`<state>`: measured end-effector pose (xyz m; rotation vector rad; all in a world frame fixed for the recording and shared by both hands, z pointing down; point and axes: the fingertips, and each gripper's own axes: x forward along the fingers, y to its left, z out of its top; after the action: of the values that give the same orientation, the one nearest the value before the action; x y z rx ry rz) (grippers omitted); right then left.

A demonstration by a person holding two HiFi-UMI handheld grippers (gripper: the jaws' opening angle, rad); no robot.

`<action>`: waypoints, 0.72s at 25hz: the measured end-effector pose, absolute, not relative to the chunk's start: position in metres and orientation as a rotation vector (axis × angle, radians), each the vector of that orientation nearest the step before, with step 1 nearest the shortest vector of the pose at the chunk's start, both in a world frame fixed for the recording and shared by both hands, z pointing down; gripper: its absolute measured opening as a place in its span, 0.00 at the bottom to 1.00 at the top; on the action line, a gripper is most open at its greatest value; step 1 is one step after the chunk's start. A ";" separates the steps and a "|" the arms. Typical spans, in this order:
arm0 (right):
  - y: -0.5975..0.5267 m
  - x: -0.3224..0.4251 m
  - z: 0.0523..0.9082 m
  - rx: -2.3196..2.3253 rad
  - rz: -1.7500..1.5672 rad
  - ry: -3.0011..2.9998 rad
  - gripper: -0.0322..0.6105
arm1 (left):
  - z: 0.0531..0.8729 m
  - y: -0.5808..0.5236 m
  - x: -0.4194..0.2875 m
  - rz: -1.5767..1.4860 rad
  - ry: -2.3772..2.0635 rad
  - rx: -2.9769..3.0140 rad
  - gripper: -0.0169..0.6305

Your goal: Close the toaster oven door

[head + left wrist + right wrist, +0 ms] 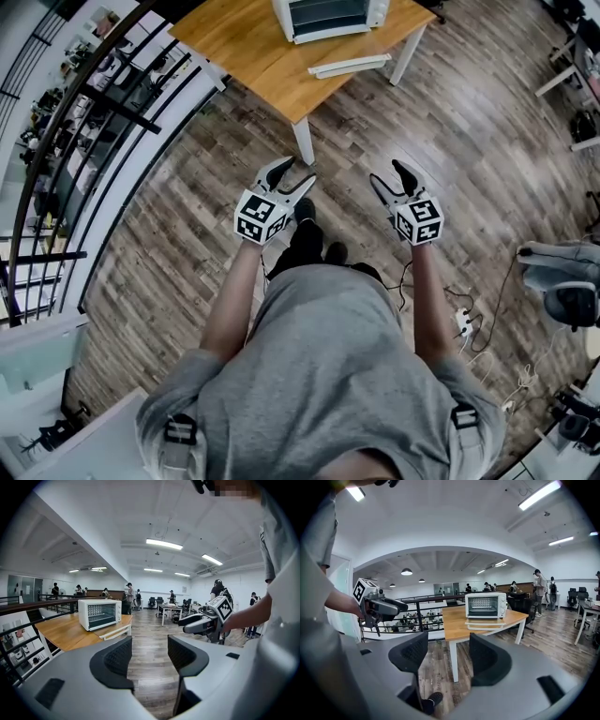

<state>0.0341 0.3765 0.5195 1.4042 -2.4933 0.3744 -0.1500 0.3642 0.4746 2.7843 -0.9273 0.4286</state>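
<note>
I'm standing well back from the table (246, 52), holding the left gripper (295, 173) and the right gripper (386, 173) out side by side over bare floor (487, 141). Both sets of jaws are standing wide apart, with nothing between the pads in either gripper view (just floorboards and my own shoe showing through the gap).

The toaster oven (330, 17) is sitting at the far edge of the table, ahead and slightly left of the right gripper. Its door (349, 66) is hanging down flat toward me, fully open. Both gripper views are showing the same thing: the door (485, 624) is lying level in front of the lit cavity.

Nothing is started yet, so I'm judging the step in hand as the approach. To do it well I'm planning to walk in square to the oven front, drop one gripper below the door's near edge, and push it up and away along its hinge arc. I shouldn't shove flat, since the oven looks light and could slide back. A handle is probably there, but it's too small to make out from here. The other gripper could be steadying the oven's top.
</note>
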 end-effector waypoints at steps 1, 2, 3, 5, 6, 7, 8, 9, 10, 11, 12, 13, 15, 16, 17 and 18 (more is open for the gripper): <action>0.377 0.036 0.520 1.404 0.374 -2.491 0.49 | 0.474 0.364 -0.149 0.429 -0.927 2.786 0.40; 0.377 0.037 0.520 1.406 0.374 -2.488 0.49 | 0.474 0.364 -0.149 0.428 -0.927 2.787 0.40; 0.378 0.039 0.521 1.409 0.374 -2.486 0.49 | 0.474 0.364 -0.148 0.426 -0.927 2.788 0.40; 0.379 0.043 0.519 1.418 0.371 -2.485 0.49 | 0.473 0.364 -0.146 0.423 -0.927 2.788 0.40; 0.379 0.045 0.517 1.421 0.368 -2.487 0.49 | 0.473 0.364 -0.145 0.422 -0.930 2.787 0.40; 0.378 0.046 0.516 1.421 0.366 -2.489 0.48 | 0.472 0.363 -0.144 0.421 -0.933 2.786 0.40; 0.377 0.047 0.515 1.420 0.364 -2.491 0.48 | 0.471 0.361 -0.142 0.419 -0.936 2.786 0.40; 0.377 0.048 0.514 1.420 0.365 -2.490 0.48 | 0.470 0.360 -0.141 0.416 -0.937 2.788 0.40; 0.377 0.050 0.515 1.423 0.369 -2.488 0.48 | 0.469 0.360 -0.139 0.416 -0.936 2.790 0.40; 0.377 0.053 0.515 1.430 0.374 -2.484 0.48 | 0.469 0.360 -0.137 0.419 -0.932 2.792 0.40; 0.377 0.056 0.515 1.441 0.380 -2.481 0.48 | 0.469 0.361 -0.136 0.423 -0.929 2.794 0.40; 0.376 0.059 0.515 1.452 0.384 -2.478 0.48 | 0.469 0.361 -0.136 0.425 -0.928 2.794 0.40; 0.375 0.061 0.515 1.466 0.390 -2.476 0.48 | 0.469 0.360 -0.137 0.422 -0.932 2.790 0.40; 0.373 0.061 0.515 1.468 0.391 -2.477 0.48 | 0.469 0.358 -0.139 0.417 -0.935 2.788 0.40; 0.372 0.060 0.515 1.467 0.390 -2.479 0.47 | 0.468 0.355 -0.140 0.410 -0.937 2.784 0.40; 0.371 0.059 0.515 1.464 0.390 -2.479 0.47 | 0.468 0.353 -0.140 0.402 -0.938 2.779 0.40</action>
<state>0.0593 0.3708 0.5153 1.4643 -2.4790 0.3898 -0.1404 0.3529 0.4682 2.7794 -0.9379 0.4021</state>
